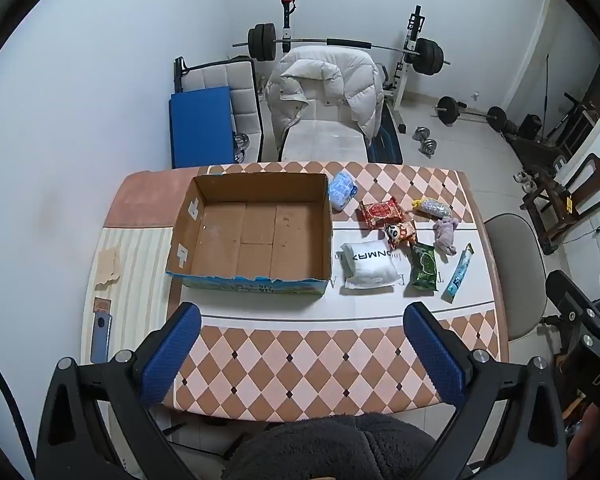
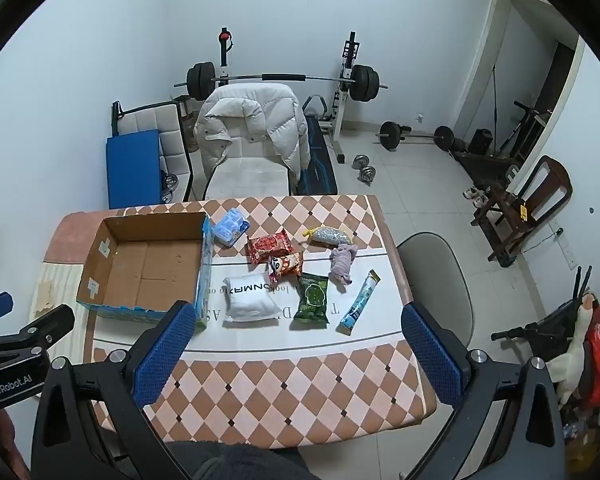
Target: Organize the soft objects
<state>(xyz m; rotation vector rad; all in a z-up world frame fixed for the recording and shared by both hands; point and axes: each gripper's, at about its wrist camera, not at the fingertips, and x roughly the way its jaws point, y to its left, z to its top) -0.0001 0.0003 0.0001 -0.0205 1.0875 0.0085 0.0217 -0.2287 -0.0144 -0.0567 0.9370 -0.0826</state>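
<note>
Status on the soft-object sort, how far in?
Done: nothing; the brown cardboard box is empty. In hand: nothing; left claw and right claw are open above the table. Left: all packets, e.g. white pillow pack, green snack bag.

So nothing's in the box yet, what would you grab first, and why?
Probably lower the right gripper onto the white pillow-like packet. The brown cardboard box is empty, both grippers hover open above the table, and that packet lies nearest the box, just ahead of the right fingers.
</note>
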